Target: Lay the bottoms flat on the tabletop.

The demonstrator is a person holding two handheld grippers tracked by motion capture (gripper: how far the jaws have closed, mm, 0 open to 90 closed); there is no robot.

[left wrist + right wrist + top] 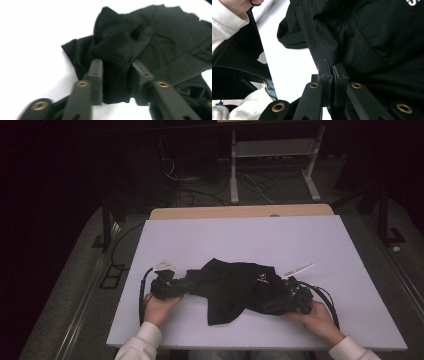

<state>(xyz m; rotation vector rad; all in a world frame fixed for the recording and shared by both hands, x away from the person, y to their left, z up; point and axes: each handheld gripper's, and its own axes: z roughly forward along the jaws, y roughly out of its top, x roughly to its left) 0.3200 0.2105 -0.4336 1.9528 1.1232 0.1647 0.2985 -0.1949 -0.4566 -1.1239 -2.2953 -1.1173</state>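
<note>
A black garment [235,287] lies crumpled on the near half of the white desk [300,240], a small white logo facing up toward its right side. Its right end is pinched in the right tongs [333,68], whose jaws sit pressed together on a fold of cloth. At its left end the left tongs [117,66] stand parted, a hemmed edge lying loosely between the jaws with no pressure on it.

The risk lies in that uneven hold. If the right hand lifts or pulls now, I judge the left end would drag or slide out, and the garment would bunch instead of spreading. The left jaws might also close on several layers at once, since the hem is folded over itself there. A hard pull to the right could carry the cloth off the near edge of the desk.
</note>
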